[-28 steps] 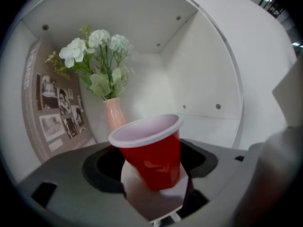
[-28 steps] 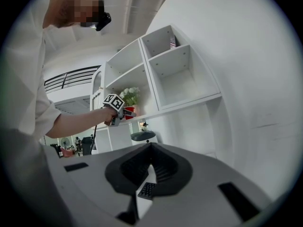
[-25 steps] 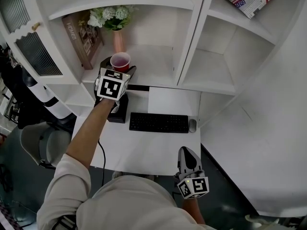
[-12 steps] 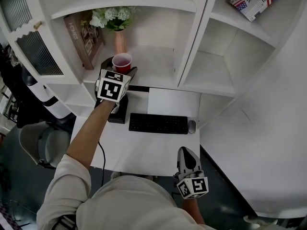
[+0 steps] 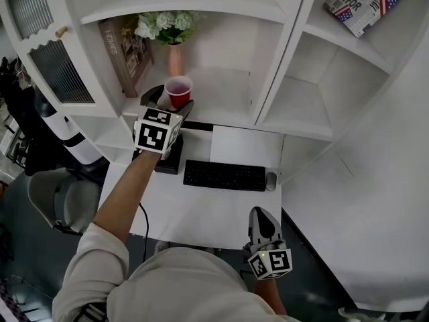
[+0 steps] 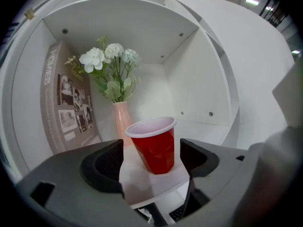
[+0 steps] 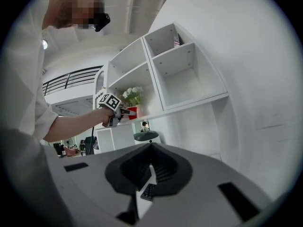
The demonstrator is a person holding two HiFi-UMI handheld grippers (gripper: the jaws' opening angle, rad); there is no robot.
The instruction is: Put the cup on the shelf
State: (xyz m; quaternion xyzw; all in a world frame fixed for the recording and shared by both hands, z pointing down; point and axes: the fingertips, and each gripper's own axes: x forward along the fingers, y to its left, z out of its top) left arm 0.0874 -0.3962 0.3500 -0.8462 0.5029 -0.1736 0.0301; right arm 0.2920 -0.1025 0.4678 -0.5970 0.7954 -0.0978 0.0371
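So, the red cup [image 6: 154, 145] stands upright on the shelf [image 5: 221, 89], right between the jaws of the left gripper [image 5: 167, 109]. Those jaws are spread wide, with a gap showing on each side of the cup, so nothing is squeezing it. Past the cup and a bit to that gripper's left is a pink vase [image 6: 122, 122] of flowers, with a book [image 6: 66, 108] leaning further left. The right gripper [image 7: 150, 148] hangs low, well away from the shelf, tips pinched together on nothing.

My read is that the placing looks basically done. Handling-wise it's a thin plastic party cup (looks empty, so super light). I'd expect the walls to flex and buckle under a hard squeeze, and the whole thing to tip at the slightest bump. If it needs re-gripping I'd take it mid-wall, gently, and draw the jaws straight back without clipping the rim.
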